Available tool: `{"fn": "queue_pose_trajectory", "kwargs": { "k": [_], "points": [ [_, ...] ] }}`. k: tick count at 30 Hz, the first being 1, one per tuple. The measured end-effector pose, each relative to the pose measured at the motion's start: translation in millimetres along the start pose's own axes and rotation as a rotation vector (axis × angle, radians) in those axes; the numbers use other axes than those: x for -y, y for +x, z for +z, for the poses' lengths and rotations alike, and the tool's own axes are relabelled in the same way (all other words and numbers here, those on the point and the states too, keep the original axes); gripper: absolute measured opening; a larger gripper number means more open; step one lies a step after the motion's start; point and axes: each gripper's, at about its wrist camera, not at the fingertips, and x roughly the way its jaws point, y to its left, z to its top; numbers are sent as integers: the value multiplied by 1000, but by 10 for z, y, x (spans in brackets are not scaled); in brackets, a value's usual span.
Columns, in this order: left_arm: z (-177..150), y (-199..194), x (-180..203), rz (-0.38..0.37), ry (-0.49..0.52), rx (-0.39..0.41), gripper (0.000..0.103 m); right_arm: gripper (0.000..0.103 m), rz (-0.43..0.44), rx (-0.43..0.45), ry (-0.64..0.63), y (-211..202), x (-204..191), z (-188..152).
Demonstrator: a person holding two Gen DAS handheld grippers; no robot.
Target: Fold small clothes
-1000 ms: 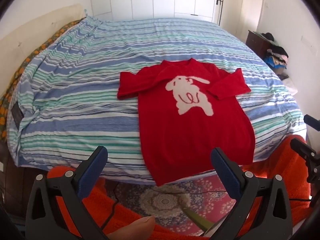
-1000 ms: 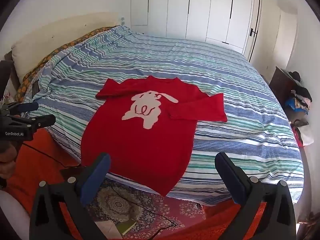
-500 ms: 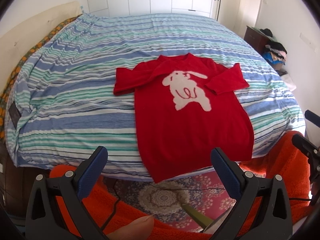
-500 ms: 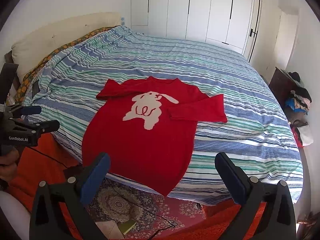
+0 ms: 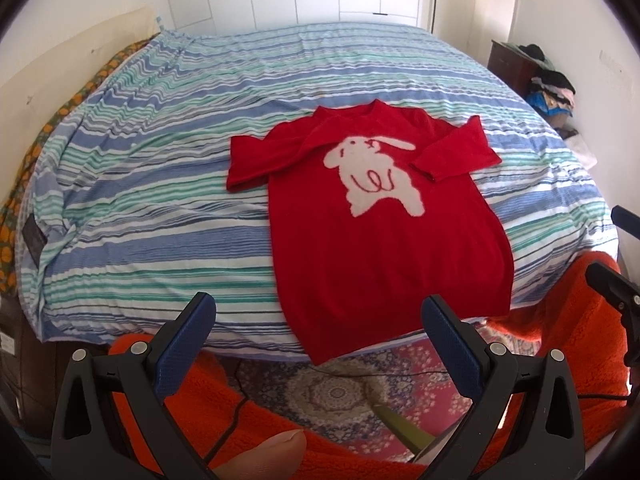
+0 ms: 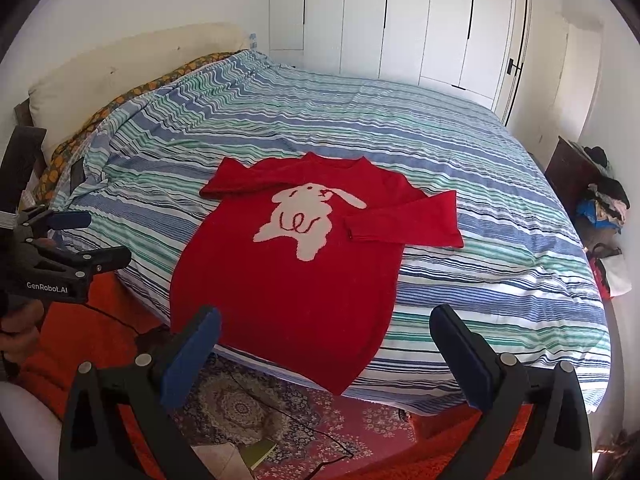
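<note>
Striped bedding (image 5: 168,208) is covering a bed, with a red sweater (image 5: 384,248) lying flat ahead of both grippers, hem hanging over the near edge. Left gripper (image 5: 320,328) and right gripper (image 6: 326,334) are hovering spread, empty. Pinching a sleeve cuff cleanly should start the fold; nothing is blocking.

"GenRobot.AI" on left gripper (image 6: 70,236)

A red sweater (image 5: 384,240) with a white bunny lies flat on the striped bed (image 5: 160,184), and its bottom hangs over the near edge. The left gripper (image 5: 318,332) is wide open, apart from the sweater, above a patterned rug (image 5: 332,396).
</note>
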Motion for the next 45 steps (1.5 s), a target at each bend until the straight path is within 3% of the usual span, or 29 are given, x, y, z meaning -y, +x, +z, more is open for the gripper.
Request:
{"fn": "queue_pose_trajectory", "kwargs": {
  "k": [23, 45],
  "points": [
    [63, 82, -3, -1, -29, -30, 102, 103, 66, -8, -51, 58, -120, 136],
    [1, 93, -80, 13, -47, -35, 102, 103, 48, -13, -59, 81, -194, 143]
  ]
}}
